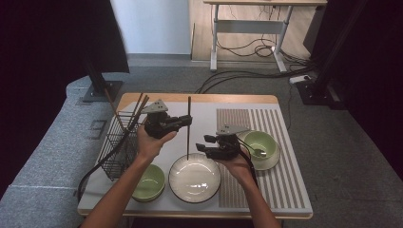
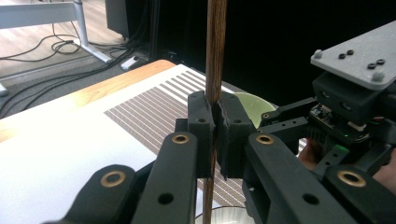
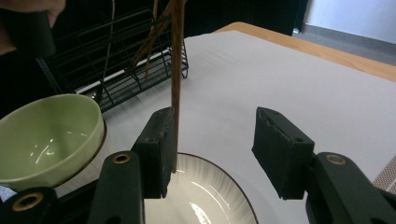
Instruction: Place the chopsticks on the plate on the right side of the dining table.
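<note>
A dark wooden chopstick [image 1: 188,135] stands upright over the table, and my left gripper [image 1: 187,120] is shut on it near its upper half. In the left gripper view the pads [image 2: 201,122] pinch the chopstick [image 2: 215,56] from both sides. Its lower tip hangs just above the white plate [image 1: 209,187]. My right gripper [image 1: 203,143] is open beside that tip. In the right gripper view the chopstick [image 3: 175,70] runs down along the inner face of the left jaw of my right gripper [image 3: 215,135]; whether it touches, I cannot tell. Below lies the plate [image 3: 205,200].
A black wire basket [image 1: 116,145] with more chopsticks stands at the left. A green bowl [image 1: 151,183] sits near the front edge beside the plate. Another green bowl [image 1: 260,142] with a spoon rests on a saucer on the striped placemat [image 1: 271,190] at the right.
</note>
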Motion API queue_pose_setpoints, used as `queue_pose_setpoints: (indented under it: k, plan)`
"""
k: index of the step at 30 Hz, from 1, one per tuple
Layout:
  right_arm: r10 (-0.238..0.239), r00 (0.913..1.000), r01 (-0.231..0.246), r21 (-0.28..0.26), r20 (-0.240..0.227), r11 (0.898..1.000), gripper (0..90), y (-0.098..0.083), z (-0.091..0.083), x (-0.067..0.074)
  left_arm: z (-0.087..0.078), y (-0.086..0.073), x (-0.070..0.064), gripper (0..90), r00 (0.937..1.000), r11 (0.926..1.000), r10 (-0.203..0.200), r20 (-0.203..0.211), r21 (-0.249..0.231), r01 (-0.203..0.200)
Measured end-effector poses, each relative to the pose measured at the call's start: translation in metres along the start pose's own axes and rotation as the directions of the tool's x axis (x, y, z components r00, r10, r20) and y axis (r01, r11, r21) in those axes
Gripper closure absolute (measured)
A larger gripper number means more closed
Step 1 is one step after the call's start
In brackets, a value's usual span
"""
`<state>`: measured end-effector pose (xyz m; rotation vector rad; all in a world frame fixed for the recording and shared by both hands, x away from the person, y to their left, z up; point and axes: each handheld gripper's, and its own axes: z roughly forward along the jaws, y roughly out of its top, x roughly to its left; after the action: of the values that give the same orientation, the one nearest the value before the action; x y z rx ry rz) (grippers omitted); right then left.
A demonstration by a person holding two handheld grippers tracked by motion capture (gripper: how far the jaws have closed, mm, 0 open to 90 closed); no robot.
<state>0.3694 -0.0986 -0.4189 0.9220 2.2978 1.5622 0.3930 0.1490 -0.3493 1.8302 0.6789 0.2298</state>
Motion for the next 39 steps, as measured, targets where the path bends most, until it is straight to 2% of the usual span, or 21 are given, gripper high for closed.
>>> queue_pose_setpoints:
  k: [13,22,39]
  plan:
    - [-0.010,0.9997,0.010,-0.001,-0.022,1.000,48.7,0.005,0.008,0.007,0.001,-0.001,-0.002,85.0,1.0000,1.0000,-0.001,0.007,0.002,0.001]
    - [-0.019,0.9996,0.018,-0.002,-0.023,1.000,48.8,0.008,0.011,0.010,0.002,-0.001,-0.002,85.0,0.9999,1.0000,-0.006,0.012,0.000,0.006]
    - [-0.030,0.9994,0.030,-0.007,-0.015,1.000,49.0,0.014,0.011,0.014,-0.001,0.005,-0.007,85.0,0.9998,0.9999,0.011,0.016,-0.005,-0.011]
